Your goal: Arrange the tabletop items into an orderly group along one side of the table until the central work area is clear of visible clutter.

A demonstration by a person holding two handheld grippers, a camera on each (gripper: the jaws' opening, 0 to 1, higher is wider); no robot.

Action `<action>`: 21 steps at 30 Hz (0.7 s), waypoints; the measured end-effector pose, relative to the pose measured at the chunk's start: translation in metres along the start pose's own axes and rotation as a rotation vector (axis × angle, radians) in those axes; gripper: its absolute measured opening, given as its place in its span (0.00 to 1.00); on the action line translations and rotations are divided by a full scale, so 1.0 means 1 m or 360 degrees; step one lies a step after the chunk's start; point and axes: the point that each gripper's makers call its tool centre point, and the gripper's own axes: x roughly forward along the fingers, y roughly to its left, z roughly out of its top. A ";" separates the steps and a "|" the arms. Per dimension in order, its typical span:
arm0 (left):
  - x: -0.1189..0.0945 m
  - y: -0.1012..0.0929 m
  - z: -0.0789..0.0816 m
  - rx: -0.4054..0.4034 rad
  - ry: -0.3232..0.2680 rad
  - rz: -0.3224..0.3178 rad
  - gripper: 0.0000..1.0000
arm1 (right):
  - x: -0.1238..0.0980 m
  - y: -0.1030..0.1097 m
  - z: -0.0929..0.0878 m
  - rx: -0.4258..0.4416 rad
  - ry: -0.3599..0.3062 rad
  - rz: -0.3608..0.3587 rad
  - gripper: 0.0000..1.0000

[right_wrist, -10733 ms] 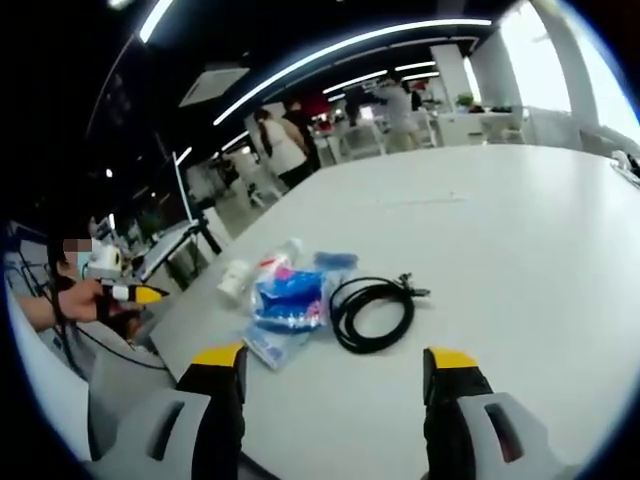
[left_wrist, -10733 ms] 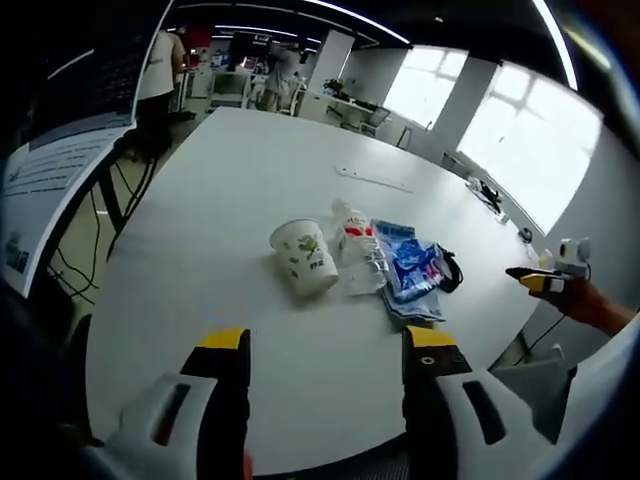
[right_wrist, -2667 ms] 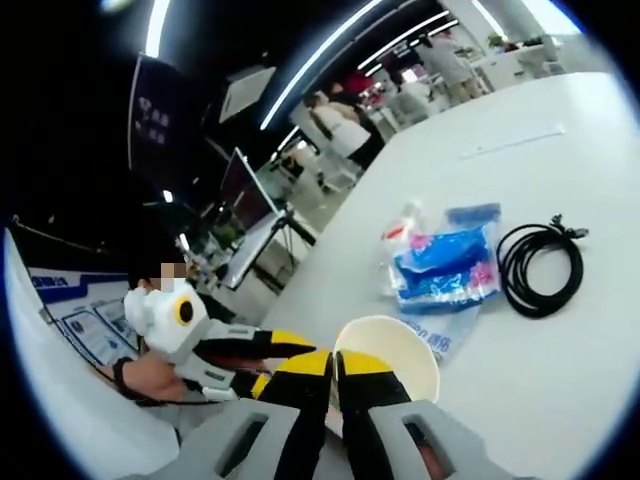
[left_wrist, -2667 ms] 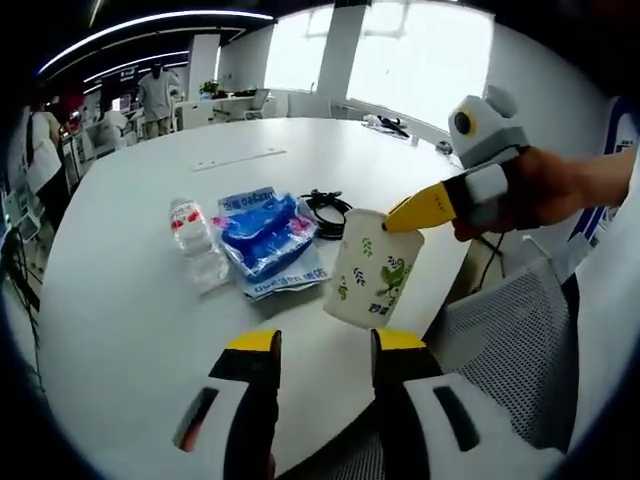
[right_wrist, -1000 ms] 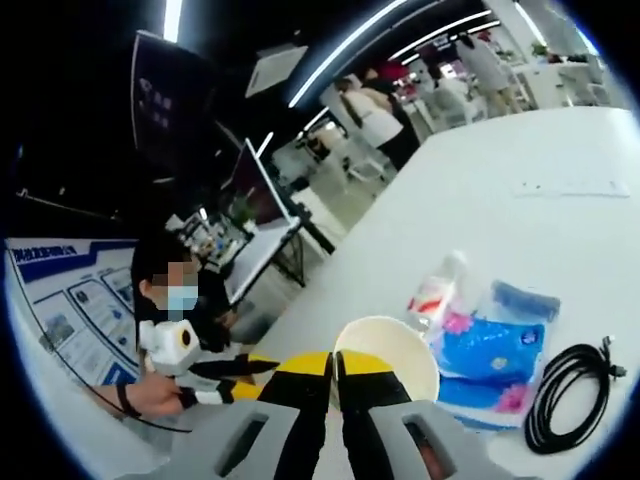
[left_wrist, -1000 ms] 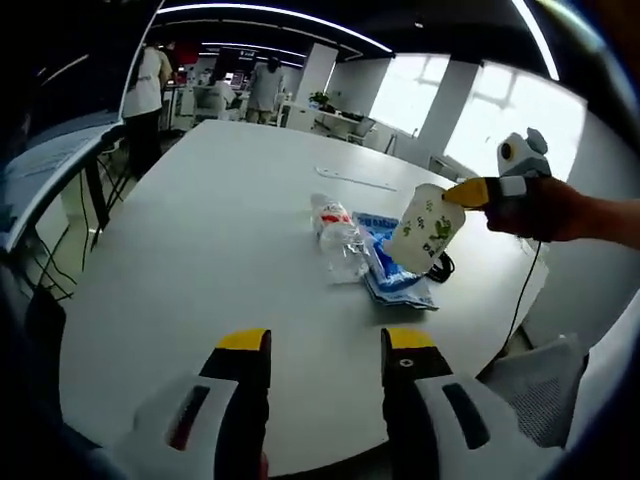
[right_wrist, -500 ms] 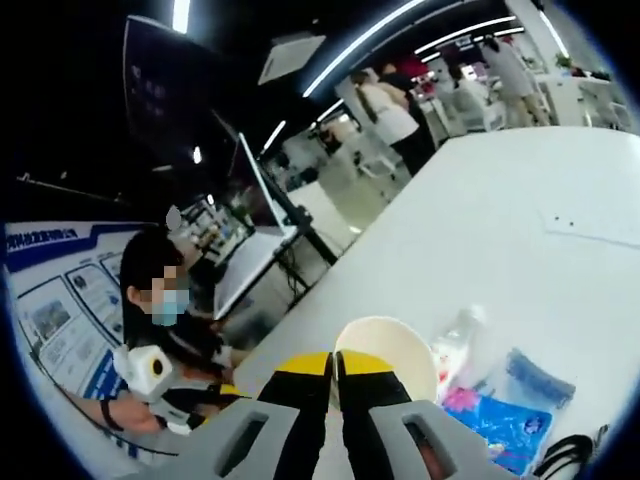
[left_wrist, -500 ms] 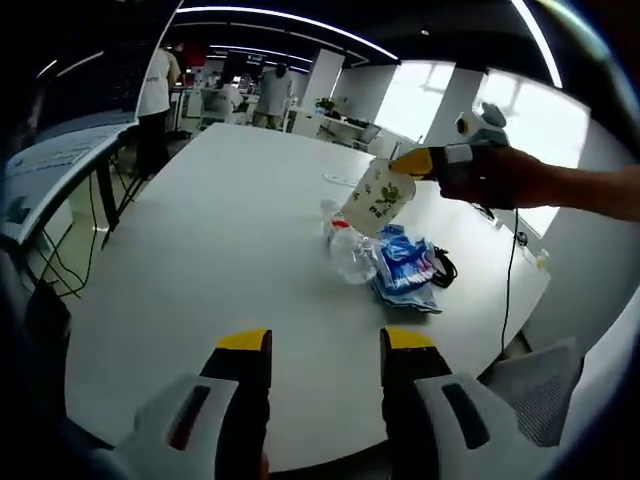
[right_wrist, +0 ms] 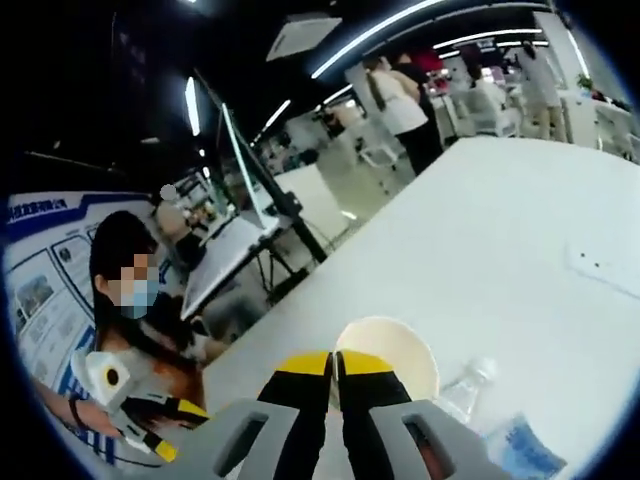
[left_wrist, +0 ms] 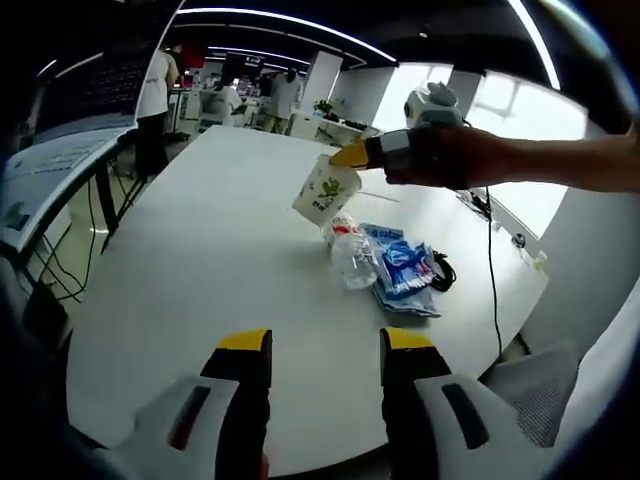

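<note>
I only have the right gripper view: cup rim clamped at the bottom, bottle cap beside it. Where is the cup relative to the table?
Observer: In the left gripper view the paper cup hangs tilted in the air above the white table, pinched at its rim by the right gripper.
Operator: What else lies near that bottle?
Observer: The clear bottle lies on its side against a blue packet, with a coiled black cable just beyond the packet.
Operator: And the left gripper?
Observer: The left gripper is open and empty, low over the near table edge, well short of the pile.
</note>
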 end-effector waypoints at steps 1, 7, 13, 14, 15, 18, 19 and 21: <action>0.000 0.001 0.000 -0.0012 -0.0004 0.0000 0.42 | 0.004 -0.004 -0.003 -0.0053 0.0034 -0.0027 0.00; -0.002 0.002 0.001 -0.0039 -0.0018 0.0003 0.42 | 0.022 -0.012 -0.011 -0.0314 0.0174 -0.0057 0.00; -0.003 0.005 0.000 -0.0037 -0.0015 0.0008 0.42 | 0.037 -0.018 -0.022 -0.0559 0.0325 -0.0078 0.00; -0.003 0.005 0.000 -0.0038 -0.0012 0.0007 0.42 | 0.040 -0.019 -0.025 -0.0607 0.0350 -0.0083 0.00; -0.003 0.005 -0.001 -0.0039 -0.0009 0.0005 0.42 | 0.041 -0.016 -0.027 -0.0642 0.0366 -0.0085 0.00; -0.002 0.005 0.000 -0.0036 -0.0008 0.0004 0.42 | 0.050 -0.018 -0.034 -0.0749 0.0415 -0.0086 0.00; -0.002 0.005 0.000 -0.0036 -0.0008 0.0003 0.42 | 0.050 -0.019 -0.035 -0.0749 0.0420 -0.0090 0.00; -0.002 0.004 0.000 -0.0029 -0.0008 0.0000 0.42 | 0.053 -0.022 -0.041 -0.0826 0.0472 -0.0101 0.00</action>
